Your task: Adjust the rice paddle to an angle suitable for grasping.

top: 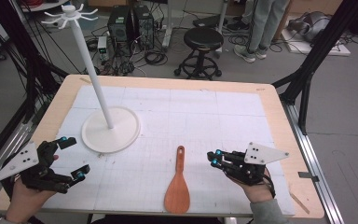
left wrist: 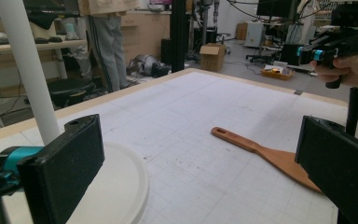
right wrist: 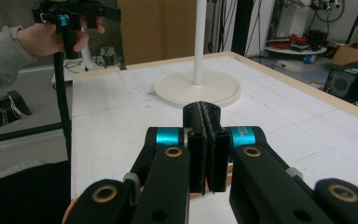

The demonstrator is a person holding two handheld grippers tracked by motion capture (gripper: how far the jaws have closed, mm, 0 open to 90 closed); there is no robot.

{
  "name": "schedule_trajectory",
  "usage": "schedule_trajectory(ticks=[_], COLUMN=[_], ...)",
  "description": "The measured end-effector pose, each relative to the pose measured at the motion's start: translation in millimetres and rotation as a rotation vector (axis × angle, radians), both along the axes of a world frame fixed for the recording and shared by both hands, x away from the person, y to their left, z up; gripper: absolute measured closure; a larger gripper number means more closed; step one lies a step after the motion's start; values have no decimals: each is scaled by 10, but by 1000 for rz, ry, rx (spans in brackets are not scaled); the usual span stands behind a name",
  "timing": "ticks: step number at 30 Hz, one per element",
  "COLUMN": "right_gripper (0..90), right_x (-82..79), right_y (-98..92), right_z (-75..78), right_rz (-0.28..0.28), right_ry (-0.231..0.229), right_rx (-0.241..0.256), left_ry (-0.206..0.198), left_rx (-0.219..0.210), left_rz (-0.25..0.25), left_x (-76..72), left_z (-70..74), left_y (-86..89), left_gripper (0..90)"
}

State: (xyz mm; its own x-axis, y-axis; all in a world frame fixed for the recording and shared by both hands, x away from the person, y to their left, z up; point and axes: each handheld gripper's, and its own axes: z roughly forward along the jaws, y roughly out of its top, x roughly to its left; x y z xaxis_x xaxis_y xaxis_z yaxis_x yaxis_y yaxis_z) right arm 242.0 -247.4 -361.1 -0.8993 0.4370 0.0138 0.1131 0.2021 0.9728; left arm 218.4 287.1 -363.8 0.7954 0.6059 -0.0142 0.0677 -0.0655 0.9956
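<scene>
Wooden rice paddle lies flat at the near edge of the bench, blade toward the person, handle with its hang hole pointing away toward the far side. It is used as the landmark below. Left of the paddle and well apart from it, the left gripper is held low over the white gridded mat, fingers spread wide with nothing between them; in the left gripper view the paddle sits framed between the two black pads, which suggests the hand is lined up on it but not yet closing in. Right of the paddle's handle, near it but not touching, the right gripper points toward the paddle with its fingers pressed together on nothing; the right gripper view shows the pads meeting face to face. Beyond the paddle and to its left stands the white rack, a tall pole on a round base plate with hooks fanned out at the top. Judgement: the paddle's hole and the hooks go together, so the work in hand is probably hanging the paddle; handle is free and reachable from either side. Neither hand has made contact yet.
</scene>
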Motion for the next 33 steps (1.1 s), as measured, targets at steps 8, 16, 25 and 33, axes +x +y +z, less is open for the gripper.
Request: schedule_trajectory(ticks=[8,16,25,33], right_gripper=[887,887,887,887], right_x=[39,71,107,147], right_y=[109,262,478,685], right_z=[-86,-173,-252,-344], right_rz=[47,110,164,207], right_ry=[45,53,63,107], right_rx=[42,-3,-44,-107], left_ry=[-8,-1,9,15], left_rx=[2,-1,1,8], left_rz=[9,19,20,28], left_x=[1,8,18,25], left_z=[0,-7,-26,-40], left_y=[5,12,11,17], left_gripper=[18,18,18,18])
